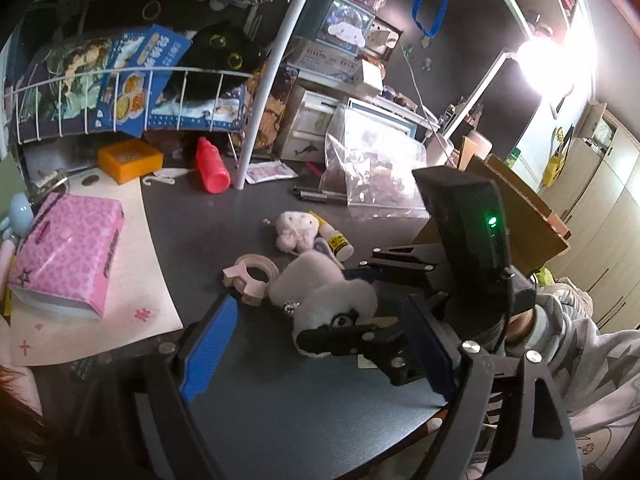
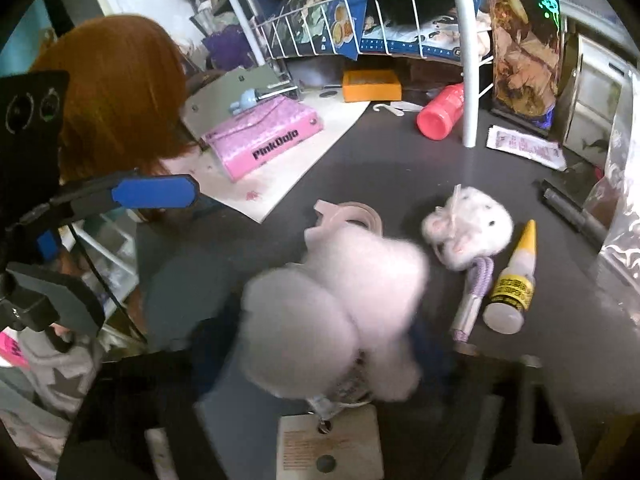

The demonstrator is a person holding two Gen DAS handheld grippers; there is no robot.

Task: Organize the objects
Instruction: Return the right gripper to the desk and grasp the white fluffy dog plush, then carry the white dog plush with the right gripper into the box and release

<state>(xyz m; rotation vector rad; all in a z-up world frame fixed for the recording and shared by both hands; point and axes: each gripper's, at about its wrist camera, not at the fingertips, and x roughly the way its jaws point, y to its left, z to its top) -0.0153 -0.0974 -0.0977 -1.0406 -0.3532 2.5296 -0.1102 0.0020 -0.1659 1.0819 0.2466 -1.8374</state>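
Observation:
A fluffy grey-white plush toy [image 1: 320, 292] [image 2: 340, 296] lies on the dark desk [image 1: 304, 396], a card tag [image 2: 328, 444] hanging from it. My right gripper [image 1: 360, 300] [image 2: 320, 336] has a finger on each side of it, pads against the fur; the wrist view is blurred. My left gripper [image 1: 320, 344] is open just in front, with only desk and the right gripper's finger between its blue pads. Beyond lie a small white plush [image 1: 298, 230] [image 2: 468, 232], a glue bottle [image 1: 340, 242] [image 2: 512, 284] and a tape roll [image 1: 256, 276] [image 2: 352, 214].
A pink box [image 1: 68, 252] [image 2: 264, 140] sits on a pale mat at left. Behind are an orange box [image 1: 130, 158], a red bottle [image 1: 212, 172], a white rack pole [image 1: 264, 92], pens [image 1: 320, 196], a plastic bag [image 1: 372, 168] and a cardboard box [image 1: 516, 216].

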